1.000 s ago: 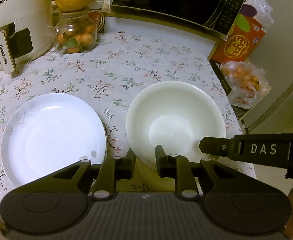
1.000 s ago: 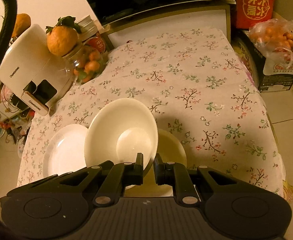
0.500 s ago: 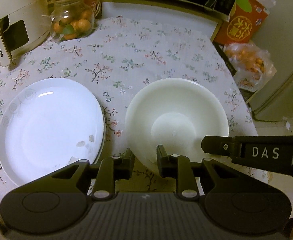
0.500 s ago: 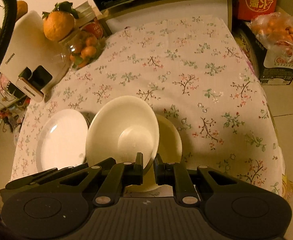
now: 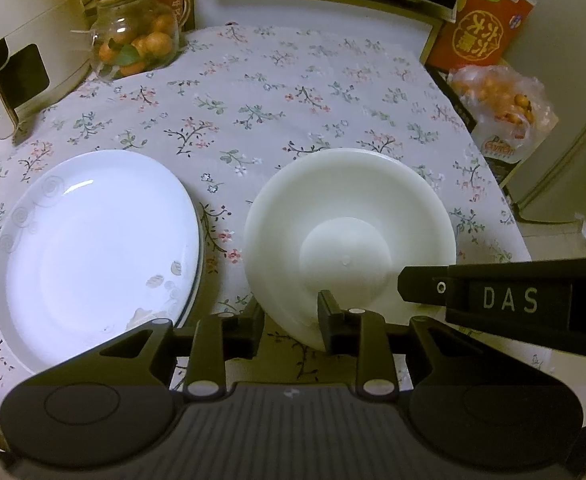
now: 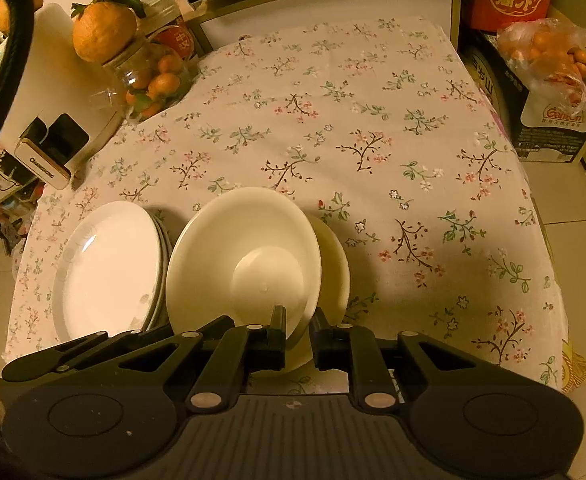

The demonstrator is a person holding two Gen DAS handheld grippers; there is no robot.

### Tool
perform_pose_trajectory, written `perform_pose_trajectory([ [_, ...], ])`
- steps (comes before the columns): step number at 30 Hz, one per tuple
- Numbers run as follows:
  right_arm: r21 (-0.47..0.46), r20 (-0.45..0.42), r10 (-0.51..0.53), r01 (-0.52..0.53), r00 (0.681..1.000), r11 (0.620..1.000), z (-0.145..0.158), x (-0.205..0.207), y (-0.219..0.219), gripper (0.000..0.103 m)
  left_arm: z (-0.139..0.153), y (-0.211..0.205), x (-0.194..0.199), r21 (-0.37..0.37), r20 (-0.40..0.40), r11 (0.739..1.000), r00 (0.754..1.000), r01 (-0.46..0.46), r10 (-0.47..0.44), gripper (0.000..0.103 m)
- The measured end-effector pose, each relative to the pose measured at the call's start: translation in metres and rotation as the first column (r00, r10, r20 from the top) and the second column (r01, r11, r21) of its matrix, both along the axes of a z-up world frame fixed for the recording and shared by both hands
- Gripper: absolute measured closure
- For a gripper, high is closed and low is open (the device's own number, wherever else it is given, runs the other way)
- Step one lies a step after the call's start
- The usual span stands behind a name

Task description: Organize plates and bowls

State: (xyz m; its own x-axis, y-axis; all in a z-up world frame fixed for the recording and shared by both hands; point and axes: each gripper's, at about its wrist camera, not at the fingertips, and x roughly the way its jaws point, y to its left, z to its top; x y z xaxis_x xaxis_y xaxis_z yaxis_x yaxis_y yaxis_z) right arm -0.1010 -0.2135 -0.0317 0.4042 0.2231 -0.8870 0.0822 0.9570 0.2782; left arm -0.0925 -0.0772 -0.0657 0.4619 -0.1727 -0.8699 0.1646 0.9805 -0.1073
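My right gripper (image 6: 296, 330) is shut on the near rim of a white bowl (image 6: 241, 264) and holds it tilted just above a second white bowl (image 6: 335, 264) on the floral tablecloth. The held bowl also shows in the left wrist view (image 5: 349, 240), with the right gripper's finger coming in from the right. My left gripper (image 5: 291, 316) is open at that bowl's near rim, and the frames do not show a grip. A stack of white plates (image 5: 93, 248) lies to the left, also visible in the right wrist view (image 6: 109, 268).
A white Changhong appliance (image 5: 17, 44) and a glass jar of small oranges (image 5: 135, 38) stand at the back left. A microwave is at the back. A red box (image 5: 485, 20) and a bag of oranges (image 5: 501, 112) sit off the table's right edge.
Both grippers have pulled back and up a little. The held bowl has come lower over the second bowl, which now shows less.
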Motion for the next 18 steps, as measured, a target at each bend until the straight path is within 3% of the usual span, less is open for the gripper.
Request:
perform_pose_trajectory([
  [13, -0.051, 0.006, 0.014, -0.014, 1.0, 0.999, -0.0003, 0.0033, 0.0037, 0.07, -0.0038, -0.0065, 0.0026, 0.018, -0.003, 1.0, 1.0, 0.023, -0.023, 0.073],
  [18, -0.074, 0.014, 0.01, -0.009, 1.0, 0.997, -0.0009, 0.0037, 0.0029, 0.069, -0.0041, -0.0027, 0.0048, 0.016, -0.006, 1.0, 1.0, 0.005, -0.005, 0.072],
])
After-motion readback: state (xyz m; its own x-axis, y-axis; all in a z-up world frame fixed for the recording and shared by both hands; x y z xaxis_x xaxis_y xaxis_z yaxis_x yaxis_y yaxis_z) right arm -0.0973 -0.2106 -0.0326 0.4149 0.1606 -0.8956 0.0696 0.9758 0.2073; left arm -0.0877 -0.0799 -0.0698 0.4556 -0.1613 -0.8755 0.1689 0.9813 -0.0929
